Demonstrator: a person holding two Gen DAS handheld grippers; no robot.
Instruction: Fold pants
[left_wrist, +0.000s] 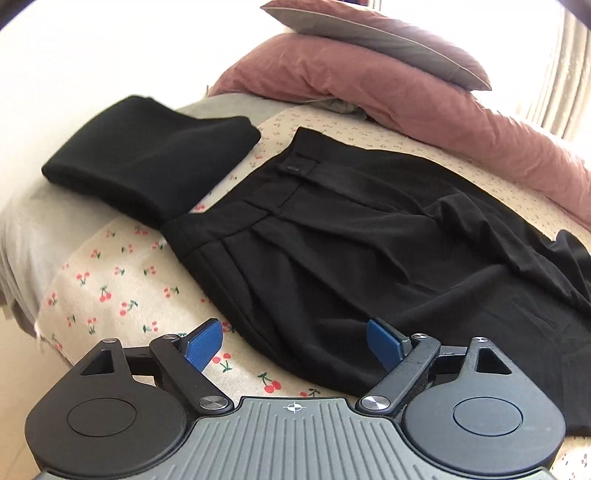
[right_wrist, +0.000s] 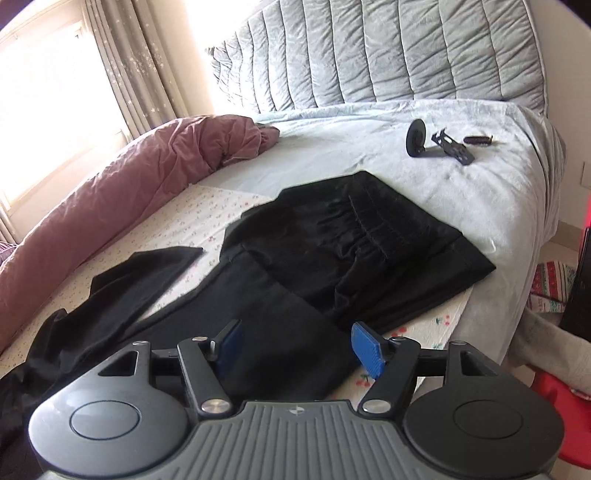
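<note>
black pants (left_wrist: 369, 236) flat on bed (left_wrist: 110, 280), long axis crosswise ahead of left tongs (left_wrist: 295, 347), waistband left; right tongs (right_wrist: 297, 347) likewise released, empty.

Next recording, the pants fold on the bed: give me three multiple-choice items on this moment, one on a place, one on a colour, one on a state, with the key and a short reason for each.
1. Where does the folded black garment lie relative to the spread pants in the left wrist view?
A. to their left, by the waistband
B. on top of the pillow
C. on the floor

2. What colour is the rolled duvet along the window side?
A. green
B. dusty pink
C. yellow

3. How do the left gripper and right gripper stand?
A. both shut on fabric
B. only the left open
C. both open, holding nothing

Key:
1 A, it sits beside the waistband end.
2 B, the fabric is plainly pink.
3 C, the blue pads stand apart with no cloth pinched between them.
</note>
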